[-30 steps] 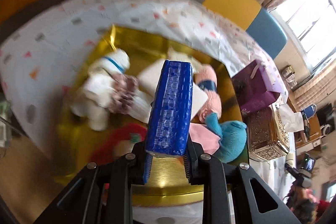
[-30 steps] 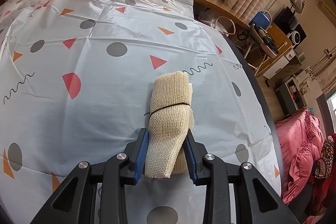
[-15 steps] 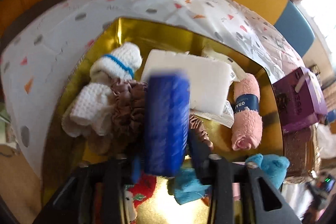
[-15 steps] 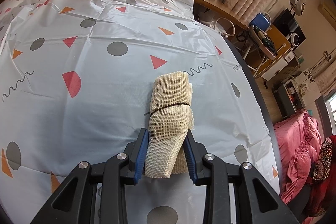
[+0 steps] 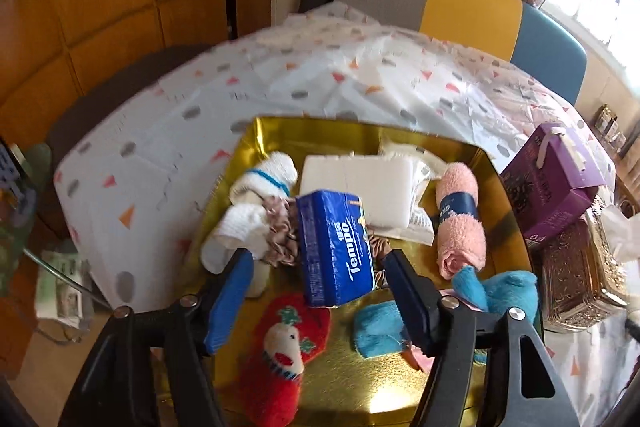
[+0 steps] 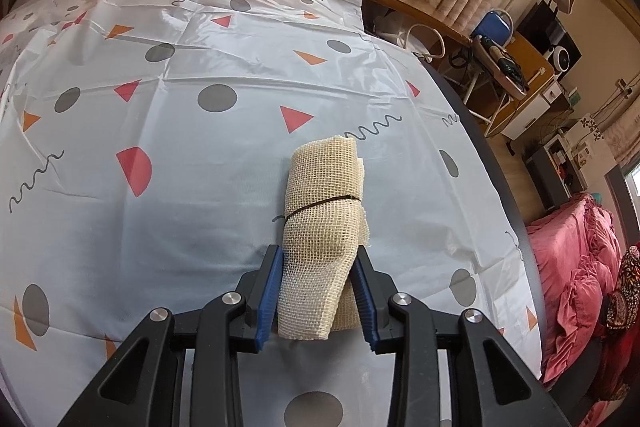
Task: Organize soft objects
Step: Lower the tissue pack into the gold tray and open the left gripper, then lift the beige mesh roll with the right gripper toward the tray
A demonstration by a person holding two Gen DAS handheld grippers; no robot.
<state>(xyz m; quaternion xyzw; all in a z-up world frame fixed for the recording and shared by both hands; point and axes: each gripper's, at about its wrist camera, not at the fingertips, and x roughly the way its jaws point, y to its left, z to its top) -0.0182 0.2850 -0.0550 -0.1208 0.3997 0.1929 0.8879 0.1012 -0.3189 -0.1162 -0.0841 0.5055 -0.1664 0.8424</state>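
The left hand-held gripper point(image 5: 316, 279) is seen above a gold tray point(image 5: 400, 367), its jaws spread wide and opening. A blue tissue pack point(image 5: 336, 247) marked "Tempo" lies between the jaws, and the blue pads point(image 5: 228, 301) are clear of it on both sides. The pack is tilted over the middle of the tray, resting partly on a brown scrunchie point(image 5: 282, 231).

Other soft things are placed around the tissue pack inside the tray. A white rolled sock with a blue band point(image 5: 260, 187) is seen to its left. A white foam block point(image 5: 360, 183) is set just behind it. A rolled pink towel with a dark band point(image 5: 460, 215) lies to its right. A red plush toy point(image 5: 284, 351) is seen in front of it, and a blue fuzzy item point(image 5: 500, 293) is placed to its front right. A purple box point(image 5: 552, 187) and an ornate metal box point(image 5: 576, 279) stand on the table outside the tray's right edge.

The right hand-held gripper point(image 6: 318, 287) is seen clamped on a beige mesh cloth roll point(image 6: 324, 227), though its jaws are easing apart slightly. The roll is bound by a dark band, with its near end between the pads. It is held over a table covered by a white patterned tablecloth point(image 6: 200, 147).
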